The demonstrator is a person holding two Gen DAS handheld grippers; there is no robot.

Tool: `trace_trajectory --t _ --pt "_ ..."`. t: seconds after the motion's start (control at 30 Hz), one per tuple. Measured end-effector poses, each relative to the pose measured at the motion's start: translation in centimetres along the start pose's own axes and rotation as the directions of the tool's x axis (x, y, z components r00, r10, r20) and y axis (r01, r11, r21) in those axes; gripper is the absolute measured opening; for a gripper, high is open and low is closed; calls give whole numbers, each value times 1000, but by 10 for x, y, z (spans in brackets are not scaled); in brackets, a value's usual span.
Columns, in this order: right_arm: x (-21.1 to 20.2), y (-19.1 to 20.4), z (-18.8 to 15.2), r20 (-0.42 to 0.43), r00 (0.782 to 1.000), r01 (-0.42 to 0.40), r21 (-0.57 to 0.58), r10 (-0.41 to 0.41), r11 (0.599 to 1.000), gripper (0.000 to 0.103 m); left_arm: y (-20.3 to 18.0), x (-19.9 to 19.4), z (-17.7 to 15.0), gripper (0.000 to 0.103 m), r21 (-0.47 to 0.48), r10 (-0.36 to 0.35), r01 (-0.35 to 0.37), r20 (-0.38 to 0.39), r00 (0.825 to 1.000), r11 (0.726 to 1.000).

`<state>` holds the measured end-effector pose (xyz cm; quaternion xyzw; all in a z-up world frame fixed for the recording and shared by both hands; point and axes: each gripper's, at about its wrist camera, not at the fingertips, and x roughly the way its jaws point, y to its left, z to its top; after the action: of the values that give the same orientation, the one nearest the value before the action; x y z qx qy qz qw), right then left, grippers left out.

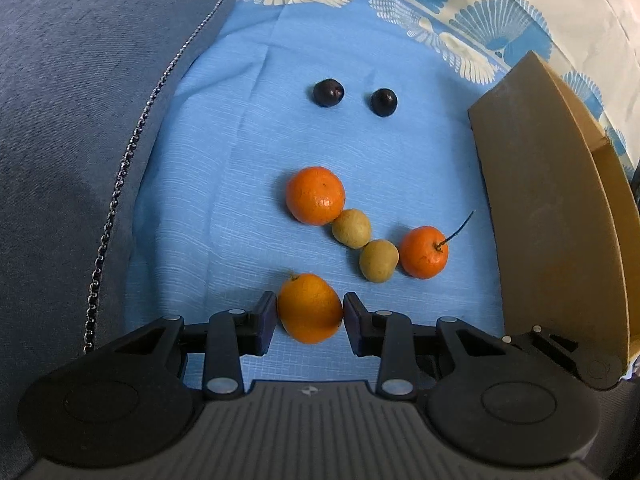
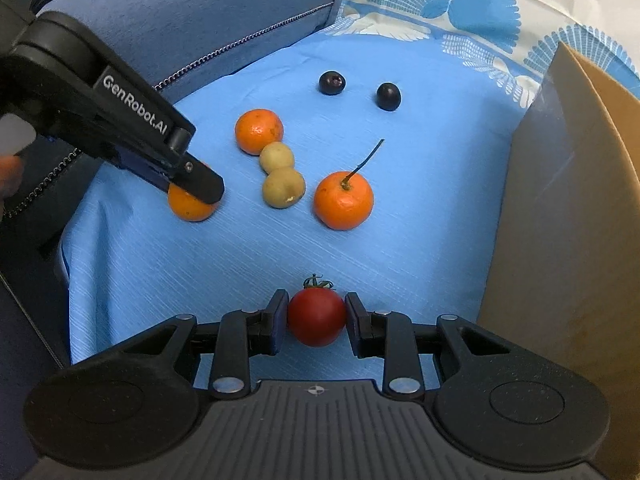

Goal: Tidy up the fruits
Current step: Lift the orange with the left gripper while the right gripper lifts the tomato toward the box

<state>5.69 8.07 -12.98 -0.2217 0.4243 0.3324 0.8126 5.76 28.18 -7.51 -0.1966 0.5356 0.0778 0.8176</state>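
Fruits lie scattered on a light blue cloth spread over a darker blue cushion edged with a zipper. The left gripper is clamped on an orange, its two pads pressed against the fruit's sides low on the cloth; from the right wrist view the same orange shows beneath that gripper's dark fingers. The right gripper is clamped on a red tomato with a green stalk crown, pads touching it on both sides near the front edge of the cloth. Between and beyond the two held fruits sits a loose cluster: a mandarin touching a small yellowish fruit, which in turn touches a second yellowish fruit, and just beside that a mandarin with a long thin stem sticking up and to the right. Farther back, well apart from the cluster, two dark plums sit side by side with a gap between them, the second one to the right. A brown cardboard box stands at the right edge of the cloth, its flap raised. Behind everything a patterned sheet with blue and cream fan shapes covers the far surface. A fingertip shows at the left edge of the right wrist view.
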Motion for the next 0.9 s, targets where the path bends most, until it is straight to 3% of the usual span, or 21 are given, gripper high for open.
trace_trajectory --t 0.3,0.57,0.73,0.9 --pt "-1 -1 -1 3 1000 -6 5 6 1000 32 -15 7 0 38 68 62 -62 2 998 996" --pt "-15 0 1 63 998 -9 0 9 1000 32 -10 0 -3 38 54 40 -41 22 999 998" --pt "-3 -1 -2 1 1000 5 2 -5 1000 32 -13 5 -1 38 72 44 -44 -4 999 996" --pt "-1 -1 -1 2 1000 3 6 -3 1000 32 -13 8 0 38 77 47 -46 -11 999 996"
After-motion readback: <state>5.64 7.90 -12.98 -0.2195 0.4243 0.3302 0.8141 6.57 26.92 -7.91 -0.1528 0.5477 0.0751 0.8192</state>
